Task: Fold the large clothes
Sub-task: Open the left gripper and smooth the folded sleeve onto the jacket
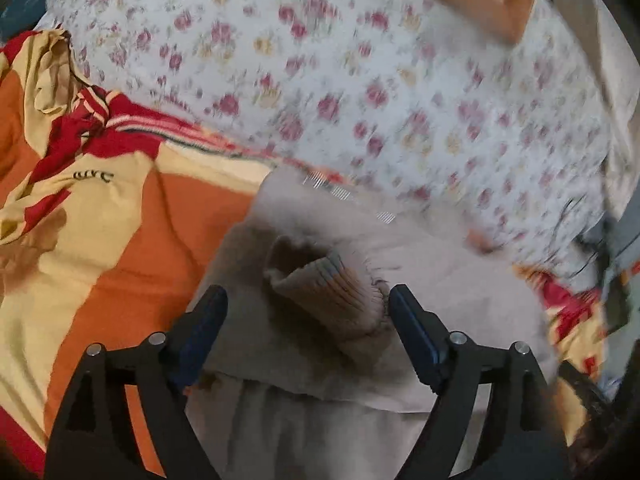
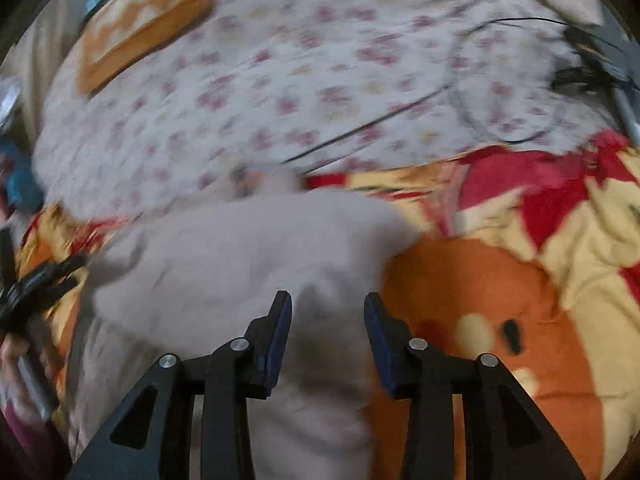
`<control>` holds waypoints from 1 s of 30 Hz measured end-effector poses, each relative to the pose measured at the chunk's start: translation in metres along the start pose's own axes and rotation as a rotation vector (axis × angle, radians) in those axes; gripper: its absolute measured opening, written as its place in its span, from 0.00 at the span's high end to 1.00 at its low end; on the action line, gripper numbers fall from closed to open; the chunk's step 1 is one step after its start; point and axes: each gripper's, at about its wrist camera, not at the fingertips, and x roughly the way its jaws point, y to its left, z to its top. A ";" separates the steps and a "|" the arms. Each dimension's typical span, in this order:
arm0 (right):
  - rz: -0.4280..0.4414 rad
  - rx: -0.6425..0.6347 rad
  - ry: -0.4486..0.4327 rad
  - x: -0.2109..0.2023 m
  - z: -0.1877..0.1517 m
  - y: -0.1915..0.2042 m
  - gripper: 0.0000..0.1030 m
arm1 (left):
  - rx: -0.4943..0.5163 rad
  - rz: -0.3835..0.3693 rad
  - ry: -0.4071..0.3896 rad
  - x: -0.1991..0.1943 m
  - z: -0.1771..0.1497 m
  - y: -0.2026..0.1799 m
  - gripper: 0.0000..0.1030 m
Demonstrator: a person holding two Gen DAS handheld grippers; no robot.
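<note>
**A:** ok so what's the left gripper [image 1: 308, 300] doing? Looks like its two fingers are spread wide with the ribbed cuff [image 1: 320, 280] of the beige sweater [image 1: 440, 280] sitting right in the gap, nearer the right-hand finger. Nothing pinched as far as I can see.

**B:** yep, wide apart and holding nothing. The cuff's mouth gapes toward the camera, and the rest of the sweater spreads out under and ahead of both fingers. Off to the left of the fingers it's the orange, yellow and red blanket [image 1: 120, 240], and further ahead the white floral sheet [image 1: 360, 80], pretty blurry.

**A:** and the right gripper [image 2: 328, 304]?

**B:** Same deal, jaws parted (less wide than the left) with only plain beige sweater [image 2: 240, 248] fabric under the gap. Can't tell if the tips actually touch the cloth. The garment's edge runs just past the right-hand finger, then it's blanket [image 2: 500, 300] on that side.

**A:** black cable [image 2: 360, 128] across the floral sheet [image 2: 280, 80] ahead, too.

**B:** Yeah, and an orange-patterned pillow [image 2: 140, 28] far ahead-left.
</note>
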 end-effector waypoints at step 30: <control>-0.101 -0.018 0.151 -0.008 -0.034 0.001 0.45 | 0.099 0.101 -0.032 -0.025 -0.023 -0.004 0.18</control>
